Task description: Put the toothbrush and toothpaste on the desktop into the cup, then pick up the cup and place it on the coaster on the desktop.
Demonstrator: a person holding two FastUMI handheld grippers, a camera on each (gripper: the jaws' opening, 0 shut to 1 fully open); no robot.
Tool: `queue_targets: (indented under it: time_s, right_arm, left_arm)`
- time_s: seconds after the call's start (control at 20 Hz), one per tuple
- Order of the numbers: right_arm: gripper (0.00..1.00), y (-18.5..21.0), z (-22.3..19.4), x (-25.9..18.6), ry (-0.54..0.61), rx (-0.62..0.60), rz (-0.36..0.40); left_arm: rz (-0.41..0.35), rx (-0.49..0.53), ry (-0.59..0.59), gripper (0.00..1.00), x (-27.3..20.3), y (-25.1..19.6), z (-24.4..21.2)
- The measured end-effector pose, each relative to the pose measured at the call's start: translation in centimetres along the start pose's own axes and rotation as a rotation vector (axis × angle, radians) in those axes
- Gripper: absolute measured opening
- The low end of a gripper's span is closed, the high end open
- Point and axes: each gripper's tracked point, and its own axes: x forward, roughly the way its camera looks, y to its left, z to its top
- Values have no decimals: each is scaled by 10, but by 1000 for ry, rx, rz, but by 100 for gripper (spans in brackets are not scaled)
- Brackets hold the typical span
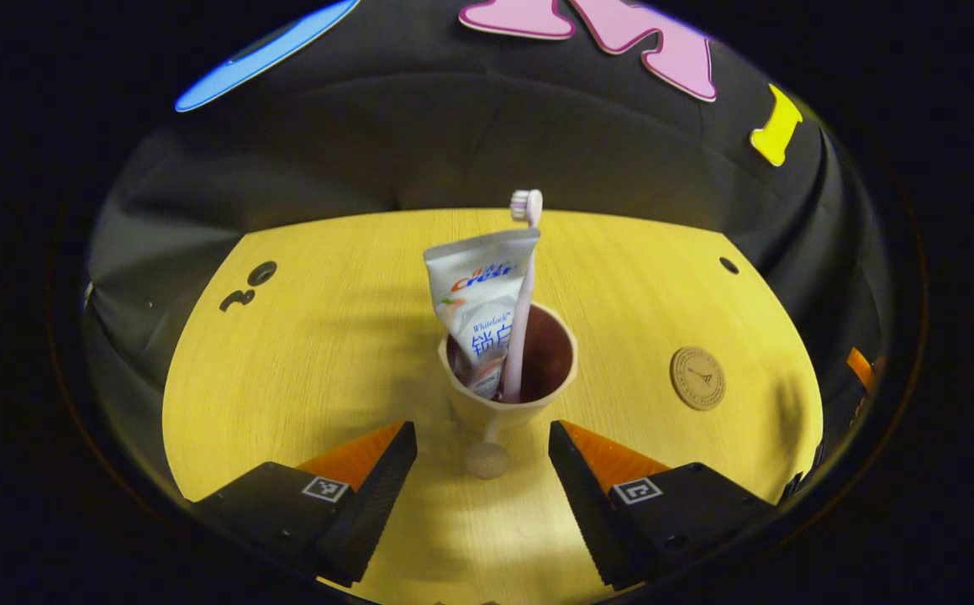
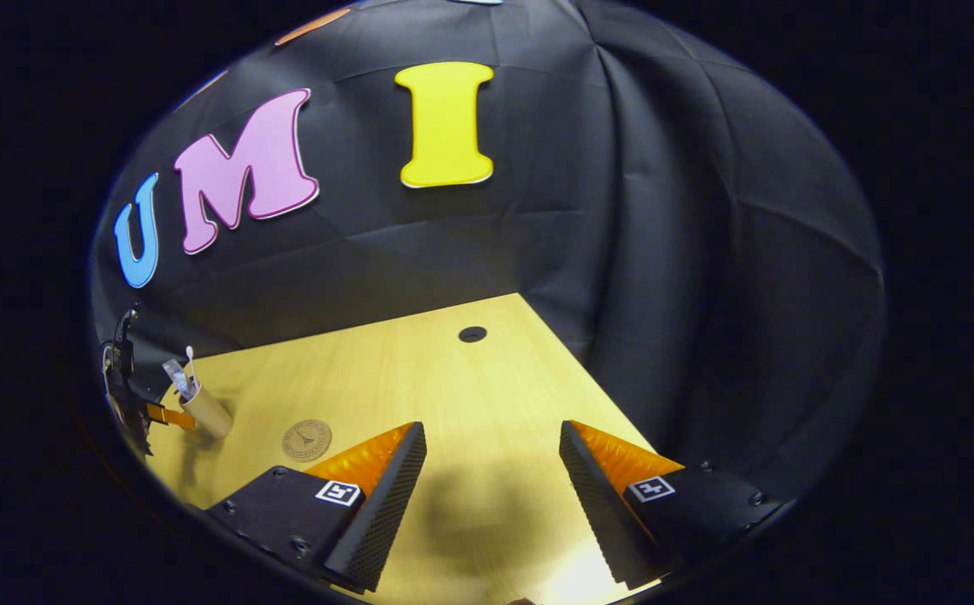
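Left gripper view: toothbrush [image 1: 520,311] upright in cup [image 1: 510,395], bristles up.

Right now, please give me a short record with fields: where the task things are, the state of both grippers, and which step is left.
cup: upright on the desktop, in front of the open left gripper
toothpaste: standing in the cup
toothbrush: standing in the cup, head up
coaster: bare, apart from the cup
right gripper: open, holding nothing, above the desktop
step left: lift the cup onto the coaster
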Motion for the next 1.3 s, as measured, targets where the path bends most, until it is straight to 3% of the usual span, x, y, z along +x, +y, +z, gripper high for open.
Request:
queue_targets:
  time_s: [0.2, 0.4, 0.6, 0.75, 0.9, 1.0, 1.3]
  right_arm:
    - [98, -33, -11, -11, 15, 85, -71]
    - [98, -48, -23, -20, 37, 119, -107]
    - [98, -50, -29, -27, 47, 115, -115]
    - [98, -48, -33, -31, 51, 142, -109]
    - [98, -48, -40, -33, 66, 179, -110]
    - [98, -51, -41, -36, 66, 186, -115]
    - [98, -50, -43, -40, 73, 172, -106]
  left_arm:
    - [5, 41, 101, 95, 8, 7, -9]
    - [-17, 65, 175, 86, 13, 6, -4]
    - [3, 158, 255, 70, 19, 10, -3]
    - [-8, 156, 290, 62, 19, 4, -2]
    - [-5, 145, 337, 38, 22, 3, -6]
    - [-8, 153, 353, 31, 20, 3, -7]
    - [-11, 109, 327, 22, 19, -4, -7]
